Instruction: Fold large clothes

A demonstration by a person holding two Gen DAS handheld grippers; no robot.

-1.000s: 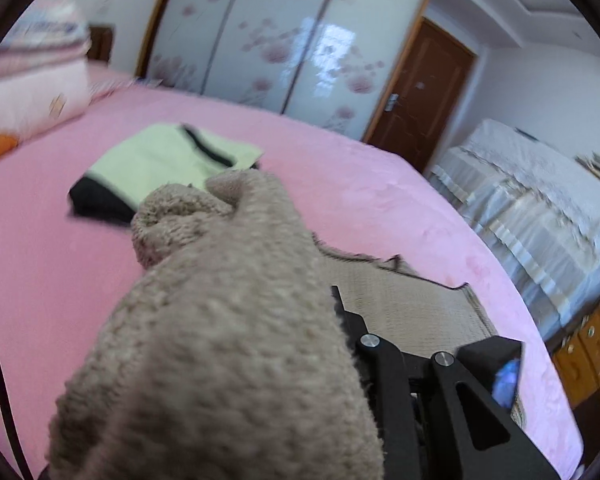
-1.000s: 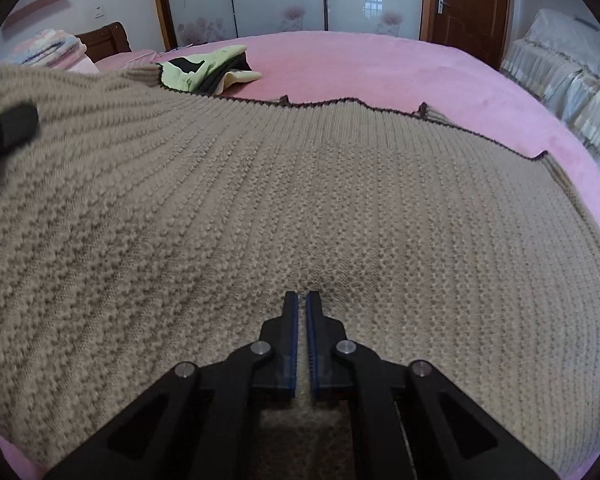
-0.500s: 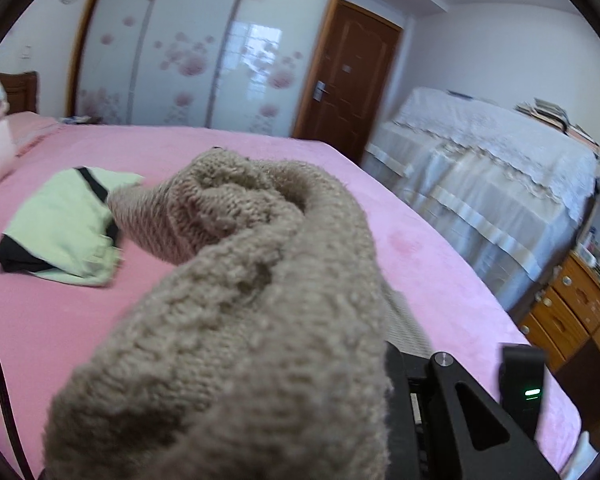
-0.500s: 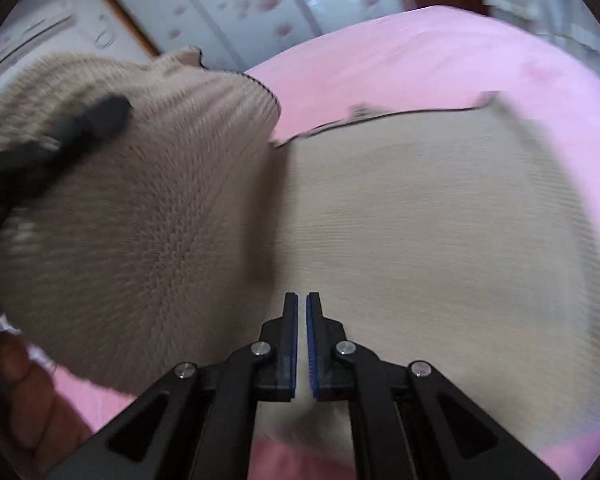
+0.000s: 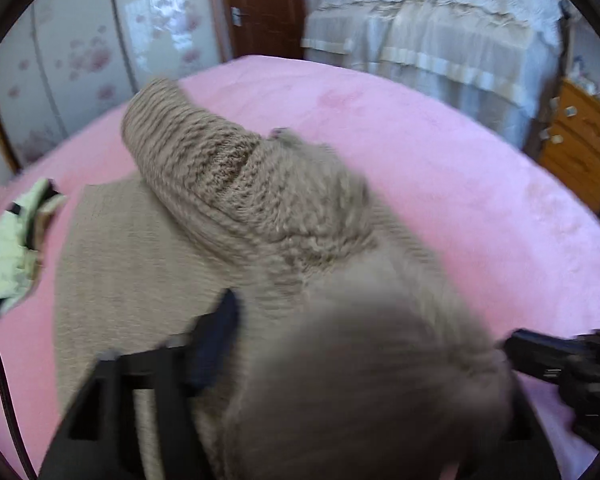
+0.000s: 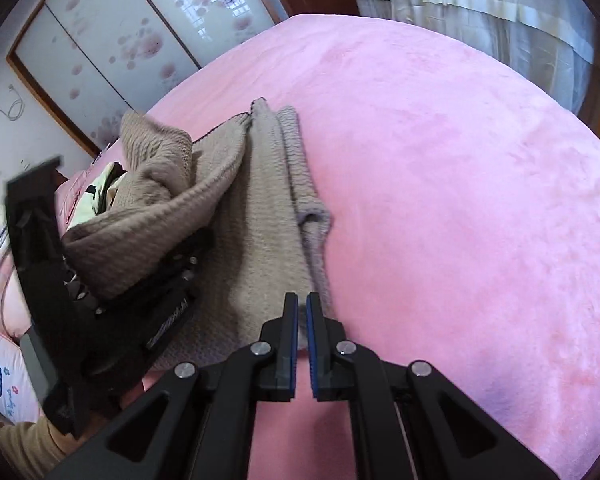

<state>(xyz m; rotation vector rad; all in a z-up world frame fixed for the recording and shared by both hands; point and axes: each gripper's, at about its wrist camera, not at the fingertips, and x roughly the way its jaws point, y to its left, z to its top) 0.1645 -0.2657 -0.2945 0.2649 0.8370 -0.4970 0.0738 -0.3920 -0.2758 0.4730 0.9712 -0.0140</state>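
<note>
One beige knitted sweater [image 6: 260,216] lies on one pink bed [image 6: 460,200], and two hand-held grippers work on it. The right hand-held gripper [image 6: 302,312] has its jaws drawn narrow, with a bit of the sweater's near edge pinched between the blue pads. From there the sweater stretches straight ahead as a long, partly folded strip, with a rolled edge along its right side. The left hand-held gripper [image 6: 112,264] sits to the left of the right one and carries a thick bunch of the knit draped over its front; its jaws are buried in the fabric, so I cannot tell how far apart they stand.

The left wrist view shows the sweater [image 5: 228,208] heaped close over that gripper [image 5: 340,344], blurred, with one dark finger [image 5: 216,344] showing on the left and the flat part of the garment spread on the bed [image 5: 460,184] ahead and left. Only in this view is the wooden chest of drawers [image 5: 576,148] clear, far right. One folded pale green garment [image 5: 8,248] lies far left, just beside the sweater's edge; the right view catches only a sliver of it [image 6: 100,188] behind the raised knit. Both views show one white-covered bed [image 5: 432,28] beyond, one brown door [image 5: 260,4] and the flowered wardrobe panels [image 6: 112,44].
</note>
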